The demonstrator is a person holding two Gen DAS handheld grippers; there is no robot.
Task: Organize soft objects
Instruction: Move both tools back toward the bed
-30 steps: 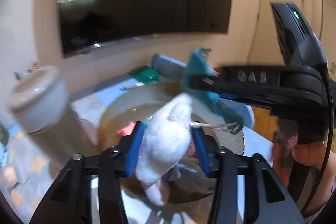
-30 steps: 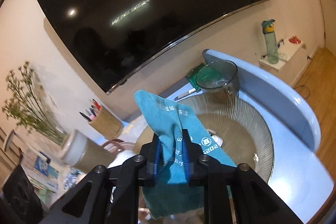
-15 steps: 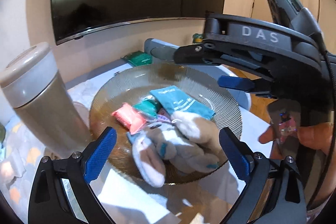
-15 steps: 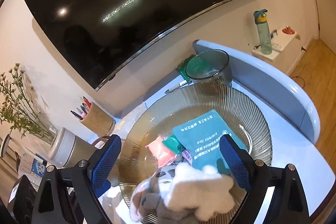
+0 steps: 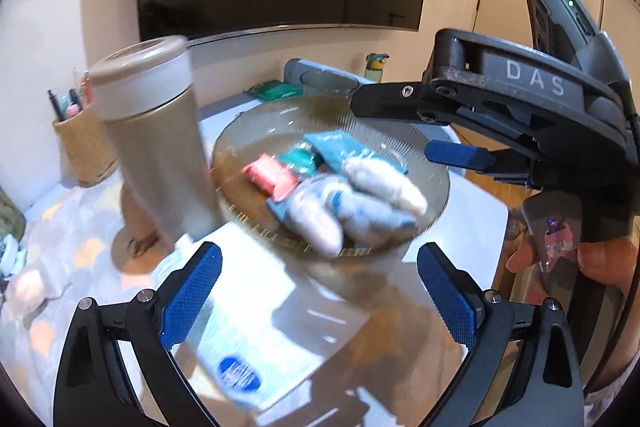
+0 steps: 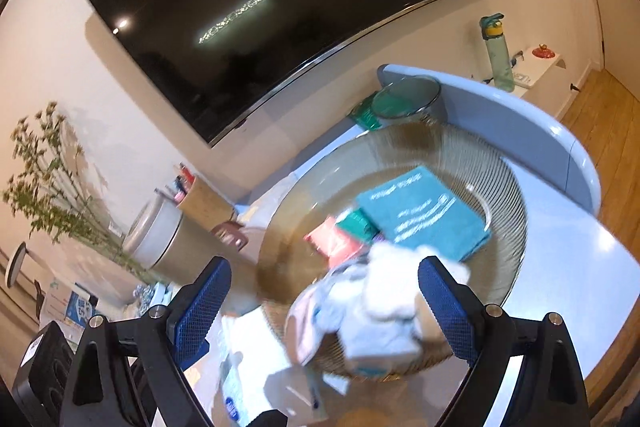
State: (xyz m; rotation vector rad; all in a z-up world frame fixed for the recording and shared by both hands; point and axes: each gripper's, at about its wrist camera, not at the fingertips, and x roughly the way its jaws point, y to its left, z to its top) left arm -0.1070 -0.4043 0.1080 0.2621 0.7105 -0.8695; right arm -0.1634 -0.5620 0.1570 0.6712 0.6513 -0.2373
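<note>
Both my jaws stand wide apart, empty.
My left gripper and right gripper hold nothing; the white-and-grey plush toy and teal folded cloth lie ahead in the ribbed glass bowl on the table.

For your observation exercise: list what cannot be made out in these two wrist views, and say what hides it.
- White plush toy, both views: motion blur hides its shape.
- Teal cloth, right wrist view: print too blurred to read.
- Glass bowl, right wrist view: near rim hidden behind the toy.
- Right tool, left wrist view: only one pad visible.
</note>
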